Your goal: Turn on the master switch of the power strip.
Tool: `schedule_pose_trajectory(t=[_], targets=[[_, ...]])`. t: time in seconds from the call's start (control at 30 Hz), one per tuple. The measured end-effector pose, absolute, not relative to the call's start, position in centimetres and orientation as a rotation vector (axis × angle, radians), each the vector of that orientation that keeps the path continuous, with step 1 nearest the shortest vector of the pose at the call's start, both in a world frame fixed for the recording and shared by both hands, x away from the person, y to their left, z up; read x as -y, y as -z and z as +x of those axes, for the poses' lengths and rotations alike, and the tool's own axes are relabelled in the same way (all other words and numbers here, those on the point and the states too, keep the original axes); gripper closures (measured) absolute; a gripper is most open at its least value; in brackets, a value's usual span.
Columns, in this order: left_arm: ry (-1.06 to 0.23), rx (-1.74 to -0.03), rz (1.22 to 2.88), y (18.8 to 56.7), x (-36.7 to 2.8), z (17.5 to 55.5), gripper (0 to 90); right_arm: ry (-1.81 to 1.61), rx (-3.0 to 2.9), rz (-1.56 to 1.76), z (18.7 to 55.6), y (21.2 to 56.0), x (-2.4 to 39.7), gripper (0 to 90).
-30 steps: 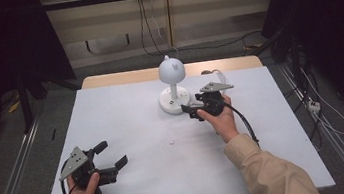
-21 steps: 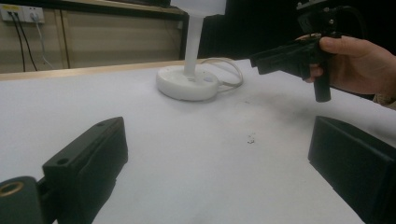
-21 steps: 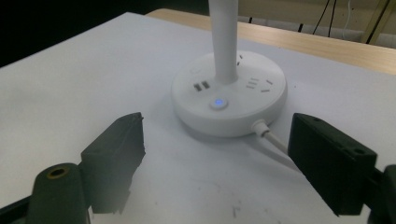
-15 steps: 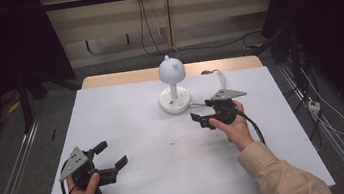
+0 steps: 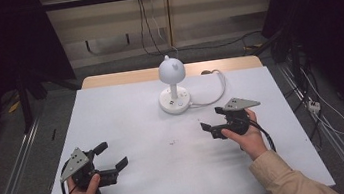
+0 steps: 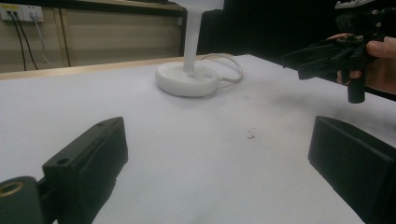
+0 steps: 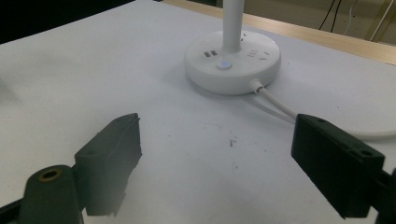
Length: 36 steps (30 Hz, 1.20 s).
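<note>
A white desk lamp with a round head stands on a round base at the back middle of the white table. Its base carries sockets and a small lit button. A white cord loops off to the right. My right gripper hovers right of the base and nearer to me. It points left, and its jaws have just been opening with nothing between them. My left gripper rests at the near left, open and empty.
A few dark specks mark the table between the grippers. A wooden strip edges the table's far side. Metal rails run along the floor on both sides, and loose cables lie on the right.
My right gripper has drawn back from the lamp base, toward the near right of the table, its jaws a little wider. The left gripper has stayed put.
</note>
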State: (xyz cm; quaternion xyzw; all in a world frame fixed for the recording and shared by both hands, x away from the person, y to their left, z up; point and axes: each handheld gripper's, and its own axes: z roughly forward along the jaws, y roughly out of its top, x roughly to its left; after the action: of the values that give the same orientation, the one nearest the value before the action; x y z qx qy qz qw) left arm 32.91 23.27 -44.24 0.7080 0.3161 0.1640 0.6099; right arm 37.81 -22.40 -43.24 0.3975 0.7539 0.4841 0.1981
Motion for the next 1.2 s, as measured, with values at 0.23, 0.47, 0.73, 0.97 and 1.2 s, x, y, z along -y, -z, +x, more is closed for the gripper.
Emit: schedule_pose_trajectory(t=[0.23, 0.47, 0.73, 0.97, 1.2], targets=[[-0.382, -0.726, 1.633, 44.2, -23.3, 33.0, 4.5, -1.344, -2.119, 1.111, 36.5, 43.5, 23.5, 15.0], [-0.385, -0.728, 1.632, 44.2, -23.3, 33.0, 4.4, -1.357, -2.122, 1.106, 35.2, 43.9, 24.1, 14.7], [-0.385, -0.727, 1.638, 44.2, -23.2, 33.0, 4.5, -1.356, -2.13, 1.11, 34.1, 44.2, 24.8, 14.6], [-0.384, -0.727, 1.641, 44.2, -23.2, 33.0, 4.5, -1.352, -2.137, 1.127, 33.4, 44.6, 25.3, 14.4], [-0.383, -0.728, 1.638, 44.2, -23.1, 33.0, 4.5, -1.365, -2.134, 1.13, 32.8, 44.7, 25.8, 14.3]])
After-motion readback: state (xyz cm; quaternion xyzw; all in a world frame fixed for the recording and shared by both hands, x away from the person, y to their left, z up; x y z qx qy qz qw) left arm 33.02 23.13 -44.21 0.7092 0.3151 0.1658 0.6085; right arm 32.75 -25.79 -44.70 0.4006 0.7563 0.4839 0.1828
